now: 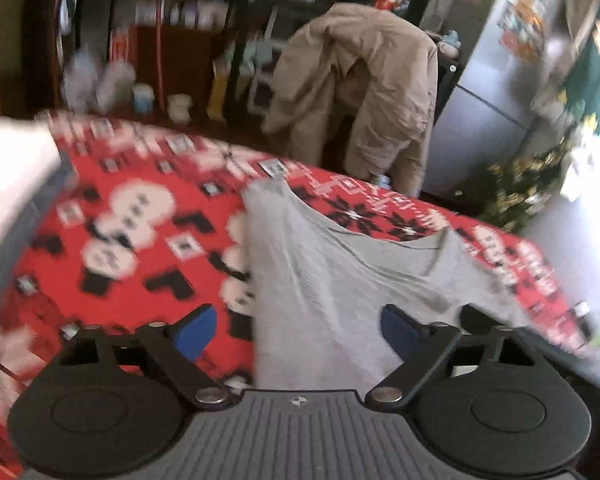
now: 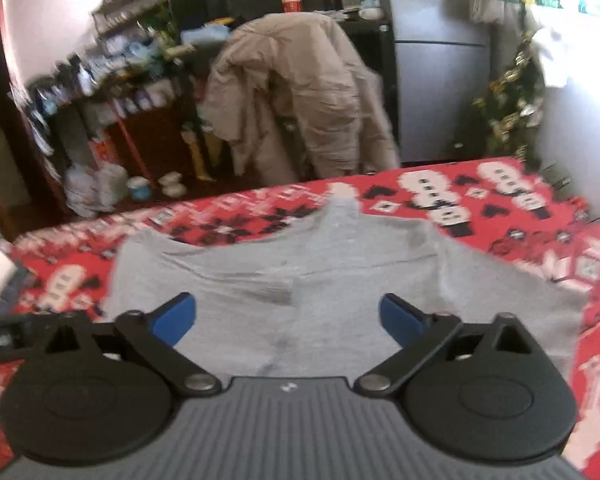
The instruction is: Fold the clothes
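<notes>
1. Grey garment [image 2: 340, 272] spread on the red patterned blanket [image 2: 520, 208]: two pointed corners up at the far edge, a dip between them, wrinkles across the middle. Already partly folded or merely laid out: not settled by these views, both blurred.
2. Same garment [image 1: 328, 280] in the left wrist view, running from under the tool toward the far right, one straight edge against the blanket [image 1: 140, 220].
3. Left gripper [image 1: 298, 334]: spread wide, blue pads [image 1: 198, 332] well apart, nothing between them. Right-hand pad over grey cloth, left-hand pad over the blanket; contact with either not clear.
4. Right gripper [image 2: 288, 322]: equally wide, both blue pads [image 2: 400, 322] over the grey cloth, nothing pinched. Hovering or resting: cannot tell.
5. For a good fold, judging from the lie of the cloth: take one layer only at an edge or corner, not the wrinkled middle; match the two grips along the same edge; lift low and carry over evenly, so no bunching.
6. Worth keeping the blanket out of the pinch, since the left tool sits right on the border between the two fabrics.
7. Beige jacket [image 2: 300, 92] on a chair beyond the blanket, well apart.
</notes>
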Demonstrator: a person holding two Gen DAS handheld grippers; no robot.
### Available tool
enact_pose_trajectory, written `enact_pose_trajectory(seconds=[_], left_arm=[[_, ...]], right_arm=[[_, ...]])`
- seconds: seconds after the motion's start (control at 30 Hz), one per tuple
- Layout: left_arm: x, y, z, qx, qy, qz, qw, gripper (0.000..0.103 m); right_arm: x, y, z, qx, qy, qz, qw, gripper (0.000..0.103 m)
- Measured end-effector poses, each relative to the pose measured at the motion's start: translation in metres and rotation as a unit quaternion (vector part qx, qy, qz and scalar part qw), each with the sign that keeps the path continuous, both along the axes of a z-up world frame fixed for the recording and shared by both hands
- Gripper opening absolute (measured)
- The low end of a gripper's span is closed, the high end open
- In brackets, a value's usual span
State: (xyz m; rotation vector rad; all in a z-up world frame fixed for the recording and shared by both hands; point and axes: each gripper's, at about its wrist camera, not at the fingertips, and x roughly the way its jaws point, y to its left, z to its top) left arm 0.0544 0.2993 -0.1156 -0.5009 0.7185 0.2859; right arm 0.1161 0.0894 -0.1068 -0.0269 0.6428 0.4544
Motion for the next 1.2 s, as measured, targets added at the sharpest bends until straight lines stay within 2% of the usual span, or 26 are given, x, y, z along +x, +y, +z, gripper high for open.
enact_pose_trajectory(seconds=[0.03, 0.07, 0.1, 0.13, 0.17, 0.2, 0.27, 0.47, 0.63, 0.7, 0.87, 1.03, 1.2], left_arm=[[0.002, 0.003, -0.001, -0.018, 0.000, -0.005, 0.9998, 0.058], [0.004, 0.005, -0.003, -0.031, 0.002, -0.008, 0.9995, 0.043], [0.006, 0.005, -0.005, -0.035, 0.007, -0.010, 0.9993, 0.036], [0.008, 0.004, -0.007, -0.038, 0.011, -0.012, 0.9991, 0.023], [0.010, 0.004, -0.009, -0.042, 0.015, -0.014, 0.9989, 0.010], [0.012, 0.004, -0.011, -0.046, 0.019, -0.015, 0.9987, 0.005], [0.016, 0.004, -0.015, -0.053, 0.028, -0.019, 0.9980, 0.004], [0.028, 0.002, -0.027, -0.072, 0.053, -0.029, 0.9955, 0.002], [0.031, 0.005, -0.035, -0.068, 0.071, -0.032, 0.9947, 0.002], [0.030, 0.006, -0.036, -0.064, 0.072, -0.035, 0.9947, 0.002], [0.029, 0.007, -0.036, -0.070, 0.075, -0.036, 0.9941, 0.002], [0.027, 0.011, -0.036, -0.087, 0.070, -0.024, 0.9935, 0.002], [0.027, 0.014, -0.033, -0.104, 0.055, -0.020, 0.9928, 0.002]], right_arm=[[0.000, 0.001, -0.001, 0.005, 0.000, 0.008, 1.000, 0.087], [0.000, 0.003, -0.001, 0.009, 0.000, 0.017, 1.000, 0.077], [-0.001, 0.004, -0.002, 0.014, 0.000, 0.025, 1.000, 0.064], [-0.001, 0.005, -0.002, 0.018, 0.001, 0.034, 0.999, 0.055], [0.000, 0.007, -0.003, 0.020, 0.001, 0.040, 0.999, 0.035], [0.002, 0.011, -0.005, 0.019, 0.004, 0.039, 0.999, 0.025], [0.010, 0.015, -0.009, 0.027, 0.012, 0.034, 0.999, 0.020], [0.042, 0.037, -0.022, 0.029, 0.026, 0.026, 0.999, 0.019], [0.057, 0.050, -0.044, 0.007, 0.056, 0.020, 0.998, 0.019], [0.057, 0.053, -0.047, -0.011, 0.049, 0.018, 0.999, 0.018], [0.063, 0.039, -0.049, -0.022, 0.042, 0.001, 0.999, 0.016], [0.070, 0.016, -0.046, -0.013, 0.048, -0.023, 0.998, 0.018], [0.064, 0.011, -0.038, 0.011, 0.046, 0.007, 0.999, 0.019]])
